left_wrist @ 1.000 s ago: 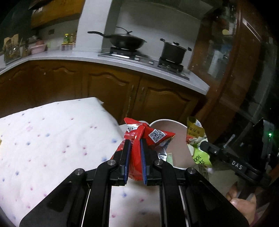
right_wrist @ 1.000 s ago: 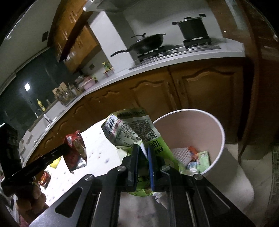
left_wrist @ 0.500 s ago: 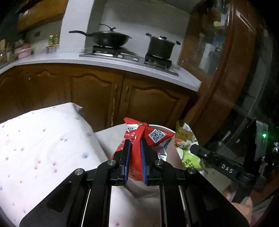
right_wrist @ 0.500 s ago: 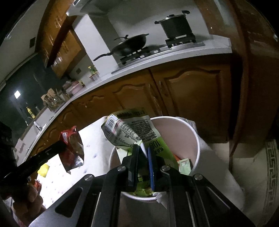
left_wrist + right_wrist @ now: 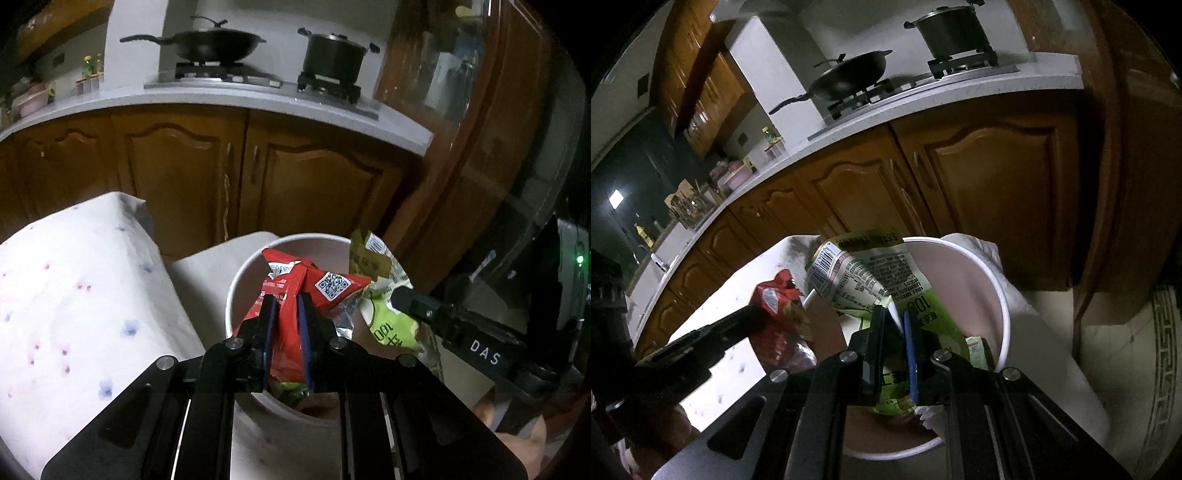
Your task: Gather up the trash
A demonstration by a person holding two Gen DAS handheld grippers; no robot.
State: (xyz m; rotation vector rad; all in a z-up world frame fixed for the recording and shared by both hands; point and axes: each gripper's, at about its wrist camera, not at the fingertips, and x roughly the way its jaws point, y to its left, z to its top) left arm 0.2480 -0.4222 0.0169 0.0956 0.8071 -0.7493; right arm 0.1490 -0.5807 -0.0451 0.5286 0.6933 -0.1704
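Observation:
My left gripper (image 5: 283, 308) is shut on a red snack wrapper (image 5: 325, 286) with a QR code and holds it over the mouth of the round white bin (image 5: 231, 295). My right gripper (image 5: 894, 325) is shut on a green and white snack bag (image 5: 864, 273) and holds it over the same bin (image 5: 1001, 302). The green bag also shows in the left wrist view (image 5: 388, 325), at the bin's right rim. The red wrapper also shows in the right wrist view (image 5: 779, 299), at the bin's left rim. Other wrappers (image 5: 977, 349) lie inside the bin.
A table with a white dotted cloth (image 5: 74, 295) lies left of the bin. Brown kitchen cabinets (image 5: 221, 166) stand behind, with a wok (image 5: 218, 38) and a pot (image 5: 332, 50) on the counter. A dark cabinet side (image 5: 480, 147) rises at the right.
Both grippers have moved forward and over the bin with their wrappers. The bin has grown larger and now lies right beneath both of them.

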